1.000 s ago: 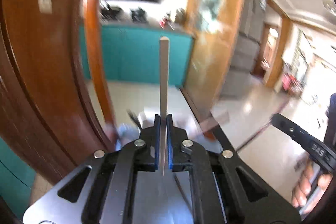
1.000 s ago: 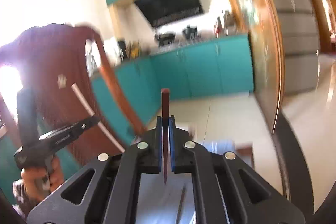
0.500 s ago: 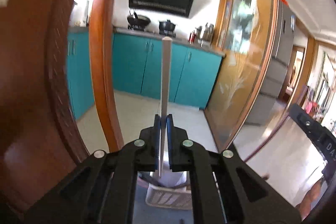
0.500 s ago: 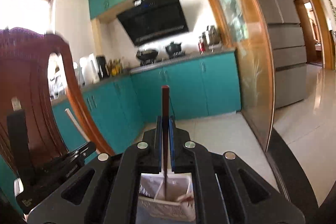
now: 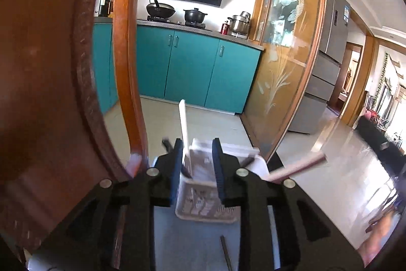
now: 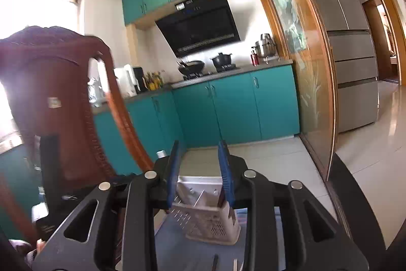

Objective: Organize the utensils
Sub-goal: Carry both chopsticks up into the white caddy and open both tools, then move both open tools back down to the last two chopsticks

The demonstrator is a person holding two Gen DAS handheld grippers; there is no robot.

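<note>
Both grippers have let go since half a second ago: the left gripper gapes, its pale chopstick leaning into the perforated white plastic basket; the right gripper gapes above the basket, its dark stick's lower end hidden.

Left wrist view: white chopstick lower end hidden inside basket; contents too small to identify. Reddish stick motion-blurred, near end behind left tongs. Dark utensil on worktop cut off by bottom edge.

Right wrist view: basket partly hidden by right tongs; dark piece beside right finger indistinct.
</note>
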